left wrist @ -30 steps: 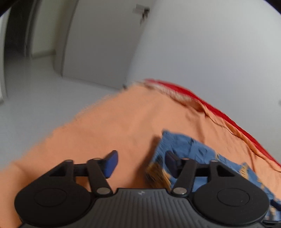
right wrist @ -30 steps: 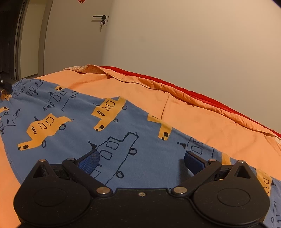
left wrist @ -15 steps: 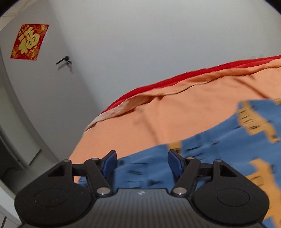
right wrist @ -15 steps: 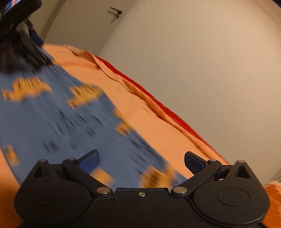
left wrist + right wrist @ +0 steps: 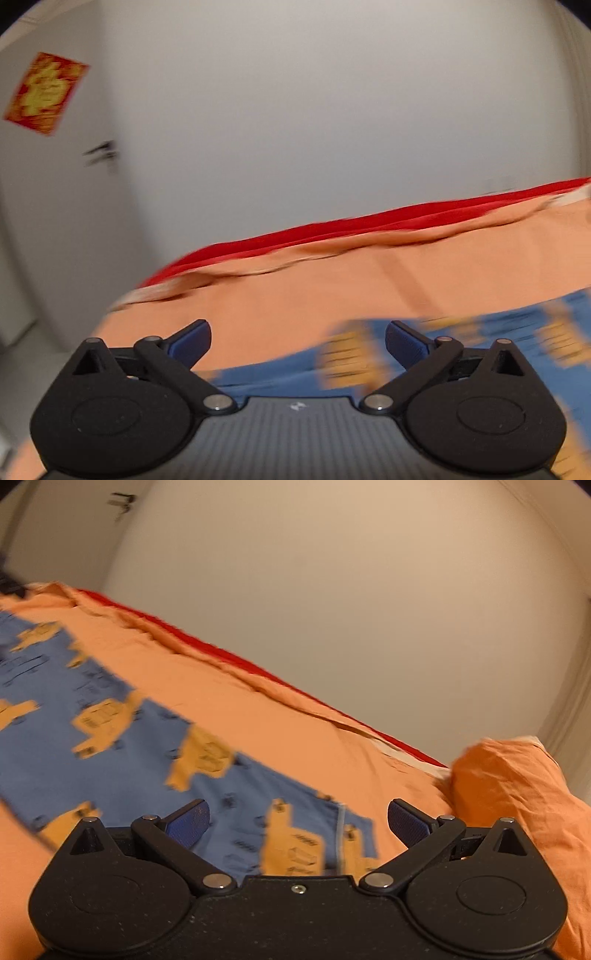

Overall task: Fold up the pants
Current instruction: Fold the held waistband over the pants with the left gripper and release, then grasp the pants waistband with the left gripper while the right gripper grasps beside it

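Blue car-print pants (image 5: 122, 760) lie flat on orange bed (image 5: 295, 731); left tongs (image 5: 297, 341) opening, nothing gripped; right tongs (image 5: 297, 821) spread wide, apparently empty.

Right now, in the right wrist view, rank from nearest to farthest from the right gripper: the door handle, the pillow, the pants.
1. pants: blue, directly under and ahead of the right gripper, reaching left.
2. pillow: orange, just right of the gripper.
3. door handle: far top left, beyond the bed.
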Available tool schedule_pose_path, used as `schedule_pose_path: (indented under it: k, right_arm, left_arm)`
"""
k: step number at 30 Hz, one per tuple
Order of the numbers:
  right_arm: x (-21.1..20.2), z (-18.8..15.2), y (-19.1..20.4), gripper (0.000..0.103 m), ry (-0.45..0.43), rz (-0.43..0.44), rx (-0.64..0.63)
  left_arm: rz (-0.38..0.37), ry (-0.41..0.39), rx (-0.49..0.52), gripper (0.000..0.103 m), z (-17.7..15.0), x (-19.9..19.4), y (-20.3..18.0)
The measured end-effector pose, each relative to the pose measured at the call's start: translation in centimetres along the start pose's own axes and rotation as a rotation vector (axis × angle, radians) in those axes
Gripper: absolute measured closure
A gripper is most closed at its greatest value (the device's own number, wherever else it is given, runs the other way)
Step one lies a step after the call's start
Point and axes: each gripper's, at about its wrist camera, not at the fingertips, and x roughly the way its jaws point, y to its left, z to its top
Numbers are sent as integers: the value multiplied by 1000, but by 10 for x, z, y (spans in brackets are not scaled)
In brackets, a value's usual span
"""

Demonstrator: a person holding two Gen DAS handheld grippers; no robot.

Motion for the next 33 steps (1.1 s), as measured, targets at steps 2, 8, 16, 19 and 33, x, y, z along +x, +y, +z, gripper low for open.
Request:
schedule_pose_path:
  k: [2, 8, 16, 19, 33]
  right_arm:
    - [-4, -9, 9, 1, 7, 31, -61]
    - [-7, -33, -27, 1, 42, -31, -48]
    - [-43, -56, -106, 1, 83, 13, 378]
    - [-48, -51, -100, 1, 73, 219, 530]
    - [-17, -90, -127, 1, 220, 353, 1275]
  left_arm:
    - [-107, 8, 35, 0, 2, 4, -47]
    - [-156, 167, 91, 0, -20, 41, -111]
    - [-144, 155, 96, 0, 12, 35, -91]
    - [-302, 147, 64, 0, 32, 36, -110]
    - [-565, 107, 451, 0, 53, 44, -289]
